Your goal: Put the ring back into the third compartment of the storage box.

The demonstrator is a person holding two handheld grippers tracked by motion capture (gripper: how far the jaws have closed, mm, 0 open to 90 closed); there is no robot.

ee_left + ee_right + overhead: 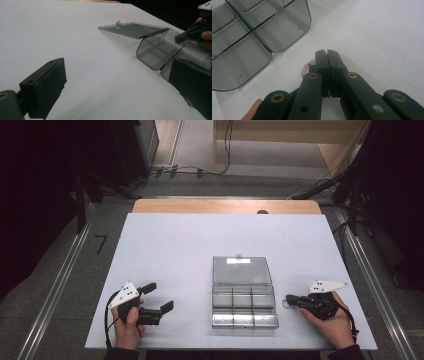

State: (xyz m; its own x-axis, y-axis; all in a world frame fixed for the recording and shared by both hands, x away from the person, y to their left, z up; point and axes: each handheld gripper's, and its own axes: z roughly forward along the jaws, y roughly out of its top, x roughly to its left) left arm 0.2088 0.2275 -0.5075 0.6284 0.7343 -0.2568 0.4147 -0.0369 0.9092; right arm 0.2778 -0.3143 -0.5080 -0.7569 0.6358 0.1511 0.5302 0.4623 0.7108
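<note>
Left gripper [159,297] rests released near the desk's [170,245] front-left corner; right gripper [290,300] clenched, seemingly pinching a pink bead bracelet [305,68] beside the open compartment box [243,306], front-centre.

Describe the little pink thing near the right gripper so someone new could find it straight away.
Start at the white table and find the clear smoky compartment box with its lid open. Just off the box's right side, the right gripper has its jaws pressed together, and a small loop of pale pink beads pokes out beside them. It is the only coloured item among the grey, black and white.
</note>
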